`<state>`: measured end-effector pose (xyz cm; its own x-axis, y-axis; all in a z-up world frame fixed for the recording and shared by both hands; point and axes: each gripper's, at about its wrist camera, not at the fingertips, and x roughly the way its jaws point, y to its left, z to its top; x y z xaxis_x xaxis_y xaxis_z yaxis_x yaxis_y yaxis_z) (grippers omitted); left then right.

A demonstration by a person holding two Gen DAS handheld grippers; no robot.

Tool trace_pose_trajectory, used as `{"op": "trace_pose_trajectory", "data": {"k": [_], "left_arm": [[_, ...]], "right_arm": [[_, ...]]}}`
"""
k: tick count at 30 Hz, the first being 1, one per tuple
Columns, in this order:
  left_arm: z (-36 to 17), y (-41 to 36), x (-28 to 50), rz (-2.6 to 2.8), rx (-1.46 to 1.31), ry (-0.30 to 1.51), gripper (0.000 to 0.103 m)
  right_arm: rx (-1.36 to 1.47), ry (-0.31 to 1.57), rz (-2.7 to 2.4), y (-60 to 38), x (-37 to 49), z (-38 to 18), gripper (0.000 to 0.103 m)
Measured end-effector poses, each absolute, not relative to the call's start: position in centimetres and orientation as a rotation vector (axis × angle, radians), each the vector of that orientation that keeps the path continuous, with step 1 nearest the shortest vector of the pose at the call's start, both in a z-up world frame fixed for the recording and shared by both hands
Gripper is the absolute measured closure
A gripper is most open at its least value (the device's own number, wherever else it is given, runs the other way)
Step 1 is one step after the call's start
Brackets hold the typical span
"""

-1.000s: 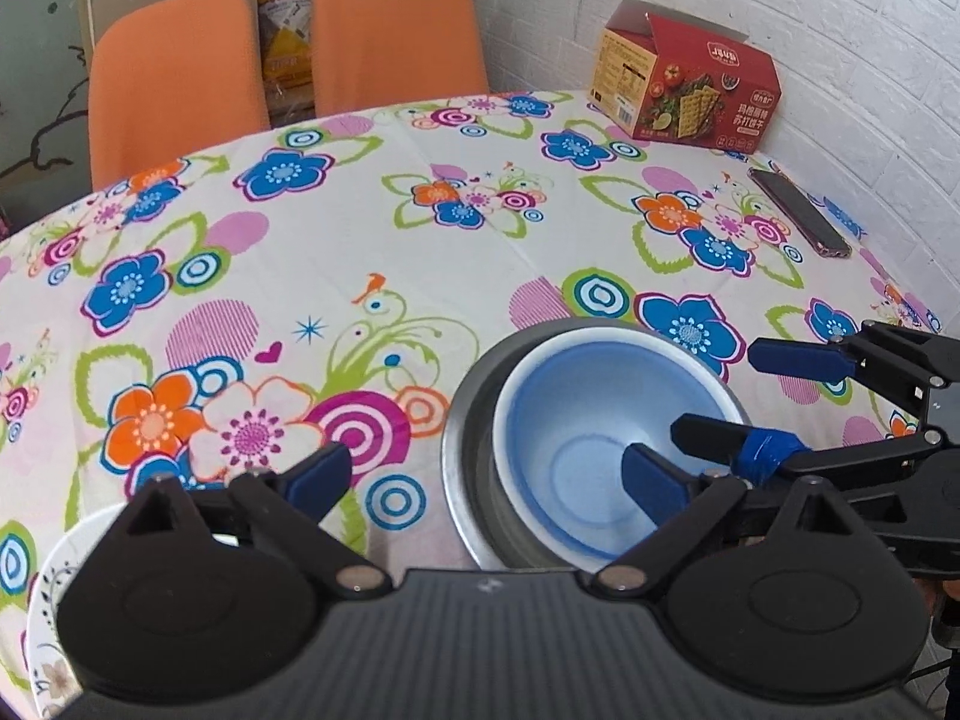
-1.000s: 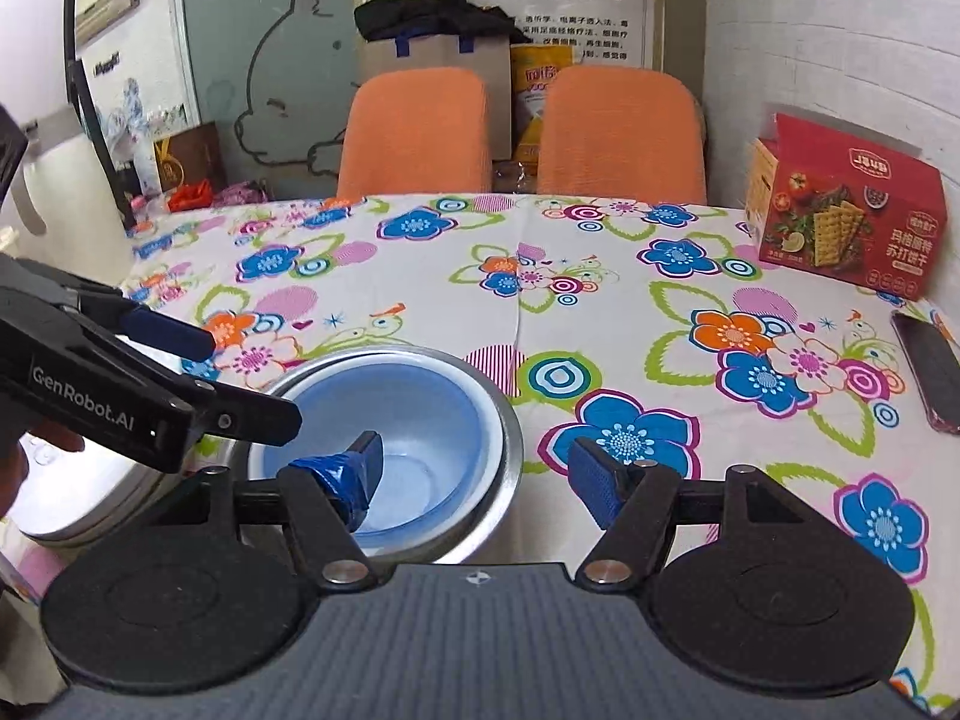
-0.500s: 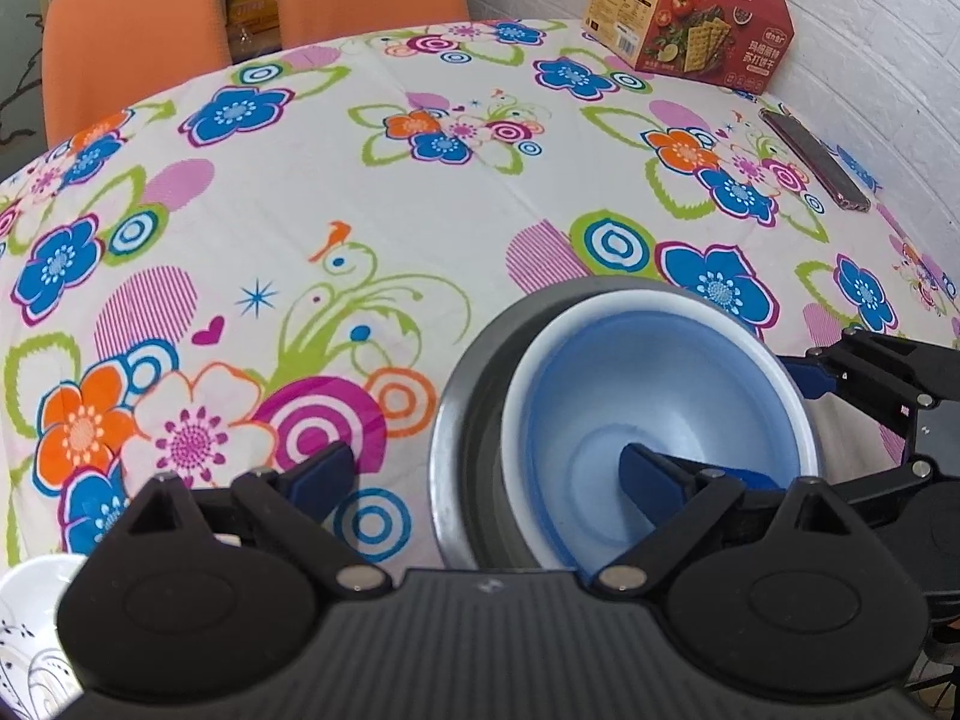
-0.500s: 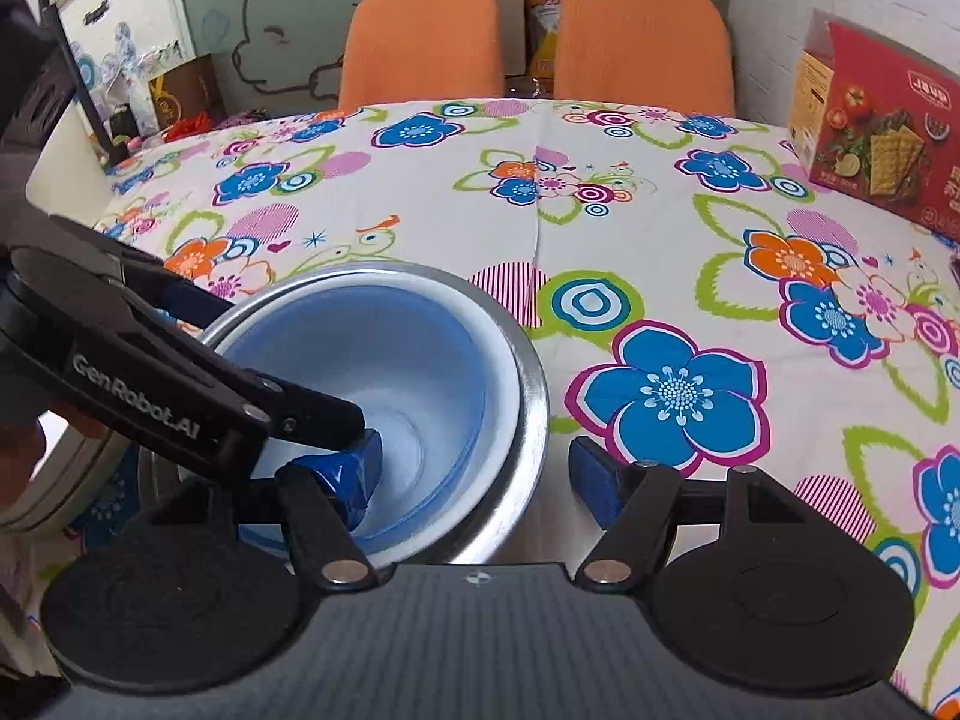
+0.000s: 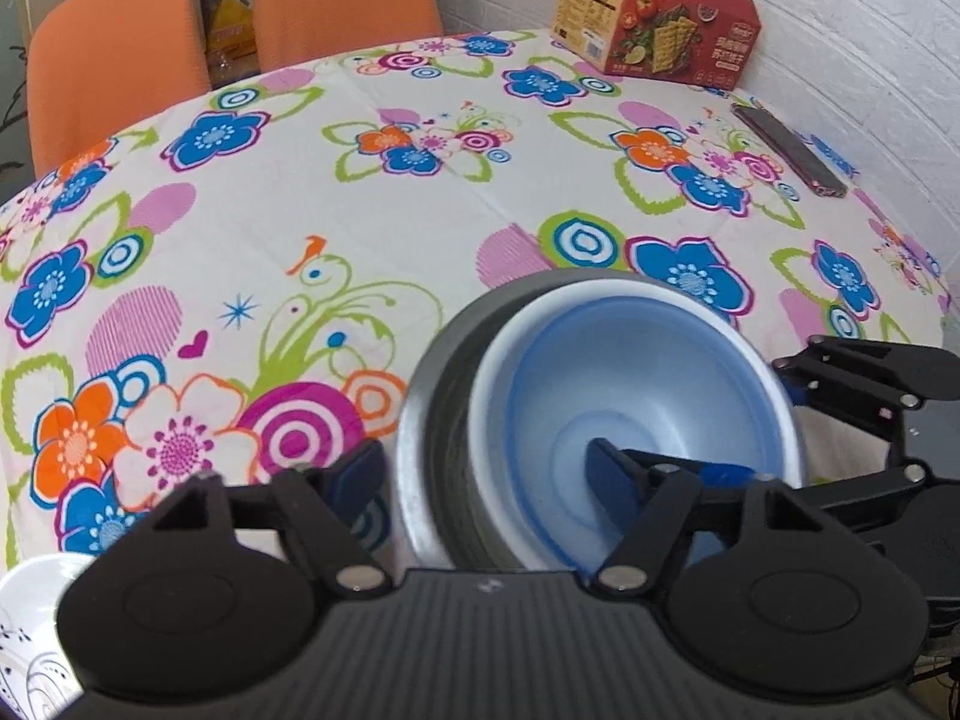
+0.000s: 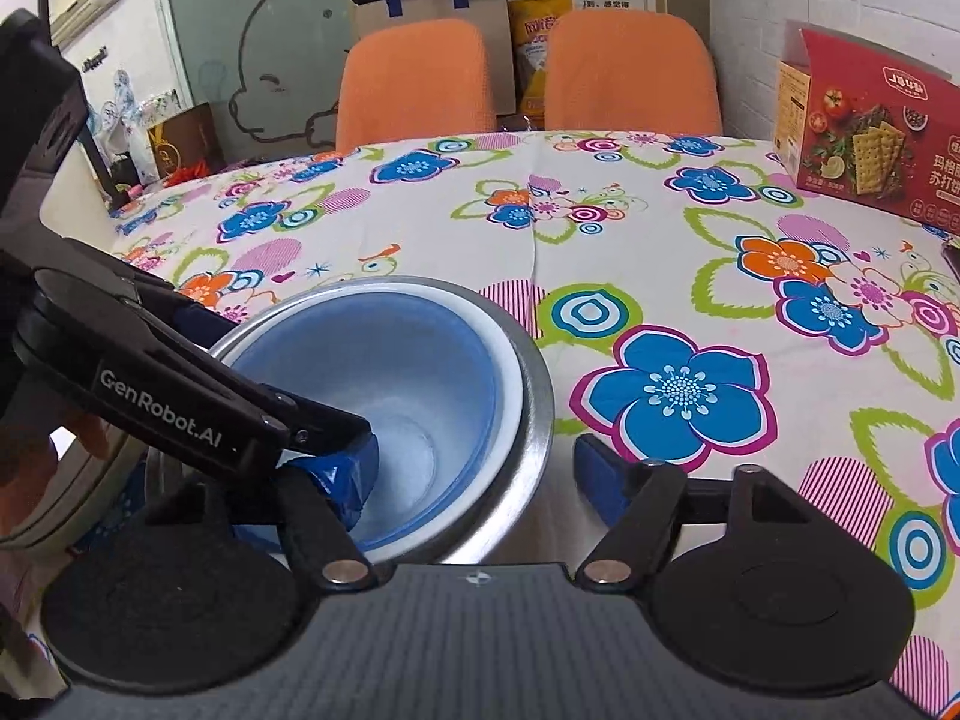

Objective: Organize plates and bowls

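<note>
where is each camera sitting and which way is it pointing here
Left wrist: rides the left gripper, angled down over the floral tablecloth; its fingers straddle the steel bowl's left wall, jaws closing; the right gripper shows at right.
Right wrist: rides the right gripper, straddling the right wall, jaws closing, facing the orange chairs; the left gripper and a hand show at left.
Shared: the blue bowl nested inside the steel one, red cracker box.

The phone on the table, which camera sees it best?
The left wrist view. There the dark phone lies whole on the flowered tablecloth, past the red cracker box near the wall. In the right wrist view only a dark sliver of it shows at the picture's right edge.
</note>
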<state>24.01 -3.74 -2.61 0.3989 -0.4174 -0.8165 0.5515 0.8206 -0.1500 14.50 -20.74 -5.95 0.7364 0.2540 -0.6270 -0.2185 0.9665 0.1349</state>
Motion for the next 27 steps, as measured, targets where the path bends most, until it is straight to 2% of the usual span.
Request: {"op": "trace_pose_trajectory", "data": {"k": [3,5,8,10,18,22,27], "left_arm": [[-2.3,-3.9,24.0,-0.592,0.108,1.020,0.050],[-1.4,-3.8,24.2,-0.585,0.063,1.026,0.052],[1.8,-3.7,23.8,-0.575,0.051,0.961,0.052],[4.1,-3.0,23.5,-0.568,0.046,0.921,0.052],[10.3,4.4,21.5,-0.423,0.021,0.853,0.052],[10.1,8.3,20.0,-0.317,0.027,0.870,0.052],[6.6,13.0,18.2,-0.232,-0.009,0.957,0.052]], "right_arm": [[0.067,0.696,0.315,-20.6,14.3,-5.8,0.067],[0.046,0.695,0.300,-20.1,14.1,-5.4,0.067],[0.051,0.675,0.286,-20.2,13.4,-4.2,0.067],[0.033,0.660,0.289,-20.0,13.0,-2.8,0.064],[-0.022,0.504,0.365,-17.1,12.7,4.4,0.062],[-0.037,0.473,0.458,-13.5,13.2,5.6,0.061],[-0.041,0.519,0.588,-9.1,13.5,4.6,0.061]]}}
